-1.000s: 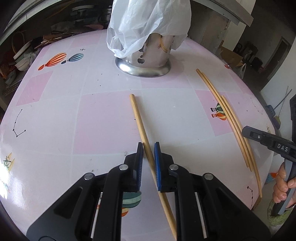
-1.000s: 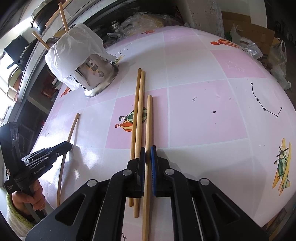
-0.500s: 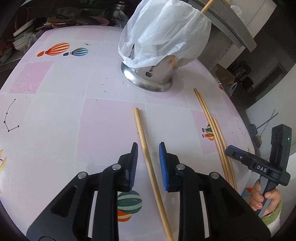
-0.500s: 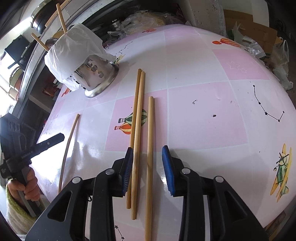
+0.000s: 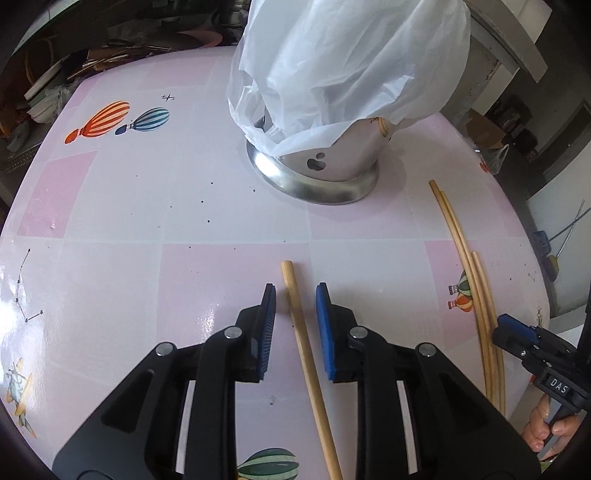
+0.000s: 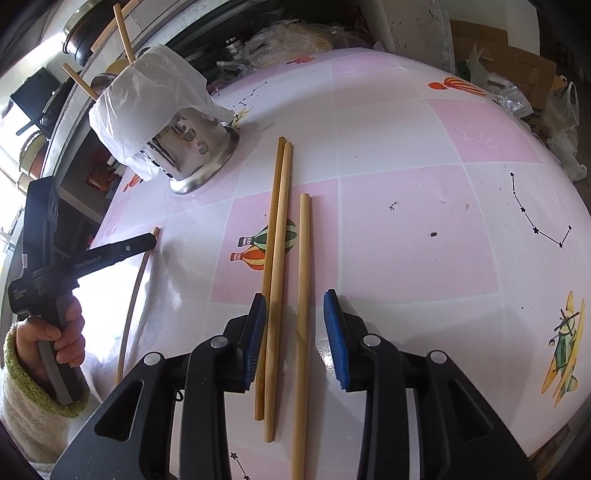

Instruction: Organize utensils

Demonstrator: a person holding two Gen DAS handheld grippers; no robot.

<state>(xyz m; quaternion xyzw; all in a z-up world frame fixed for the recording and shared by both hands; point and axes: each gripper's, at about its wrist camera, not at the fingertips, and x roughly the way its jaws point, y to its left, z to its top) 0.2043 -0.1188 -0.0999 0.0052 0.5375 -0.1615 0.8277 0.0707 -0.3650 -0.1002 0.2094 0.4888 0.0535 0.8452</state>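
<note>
we see the round table with its pink and white checked cloth (image 5: 155, 206) spreading ahead of both tongs. beyond the left gripper (image 5: 295, 314) stands the shiny perforated steel utensil holder (image 5: 325, 166), draped in a crumpled white plastic bag (image 5: 347, 62). our left gripper's blue pads are parted, not pinching; a single pale wooden chopstick (image 5: 306, 354) lies on the cloth between them, touching neither pad. our right gripper (image 6: 295, 325) is spread wider; the lone wooden chopstick (image 6: 302, 314) runs between its pads, clear of both, and the pair of longer wooden chopsticks (image 6: 275, 266) lies just beside it, hard against the left pad; we cannot tell whether they touch.

only the right wrist view shows chopsticks poking up out of the bagged holder (image 6: 123, 33), and the left hand (image 6: 55, 336) in its fuzzy cream sleeve with green cuff (image 6: 40, 398). only the left wrist view shows the fingers of the right hand (image 5: 546, 428).
</note>
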